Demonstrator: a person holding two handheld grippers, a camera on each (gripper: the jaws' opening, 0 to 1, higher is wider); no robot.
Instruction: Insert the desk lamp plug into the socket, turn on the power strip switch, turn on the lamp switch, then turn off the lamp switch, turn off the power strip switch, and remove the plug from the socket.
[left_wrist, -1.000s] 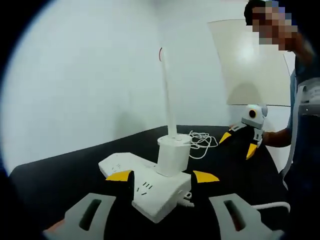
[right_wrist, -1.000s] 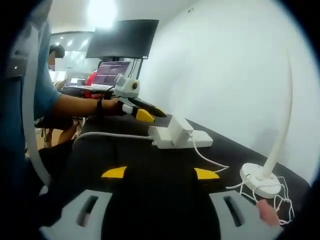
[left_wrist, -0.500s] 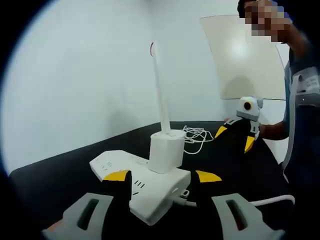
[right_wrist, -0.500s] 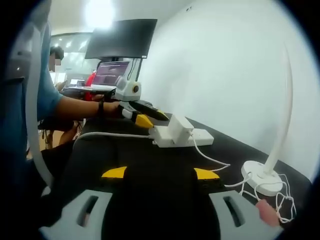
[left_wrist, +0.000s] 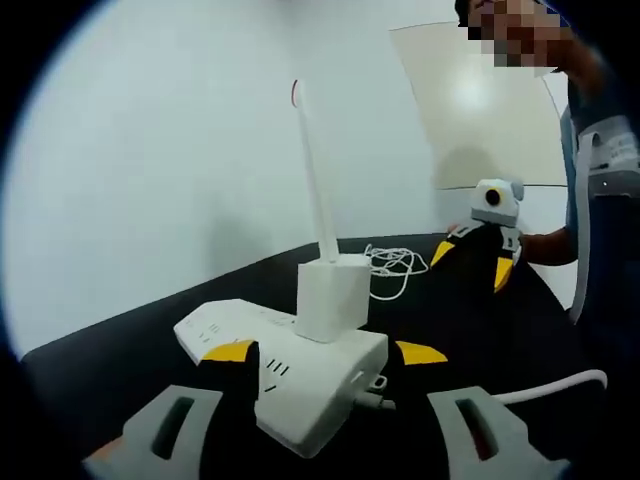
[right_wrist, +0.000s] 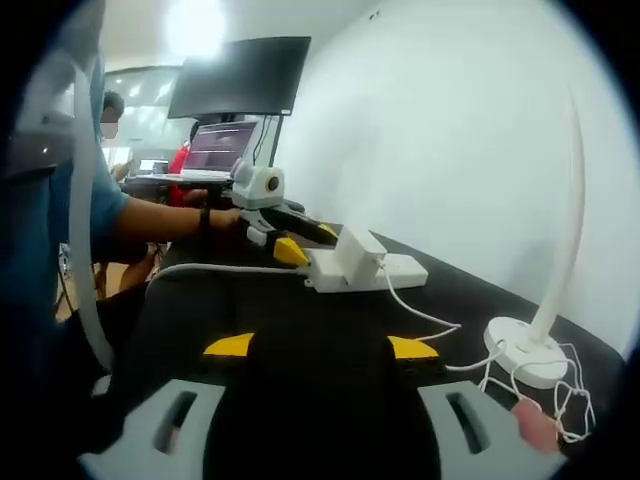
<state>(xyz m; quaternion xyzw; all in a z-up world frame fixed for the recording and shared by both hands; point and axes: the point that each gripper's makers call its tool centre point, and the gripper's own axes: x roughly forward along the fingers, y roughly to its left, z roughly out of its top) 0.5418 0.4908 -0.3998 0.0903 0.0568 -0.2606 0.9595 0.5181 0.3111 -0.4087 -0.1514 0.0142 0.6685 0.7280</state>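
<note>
Straddling the near end of the power strip, the left hand-held gripper has its jaws spread apart with nothing between them but the strip's corner, which looks like bracing the strip or lining up on its switch; I cannot see the switch itself, so which of the two is a guess. A chunky white plug stands upright in the strip's socket, so the plug appears to be seated already, and a white lead runs from the strip's end across the black tabletop. From the other side the right hand-held gripper hangs back over bare tabletop, jaws apart and holding nothing, well away from the strip and nearer the lamp, probably waiting its turn at the lamp switch. The lamp's round base sits by a loose coil of cable, left slack so the plug can reach. Its thin stem rises toward the white wall; whether it is lit I cannot tell. A monitor and a laptop glow behind. No brand, label or writing is legible anywhere; only faint socket markings on the strip.
</note>
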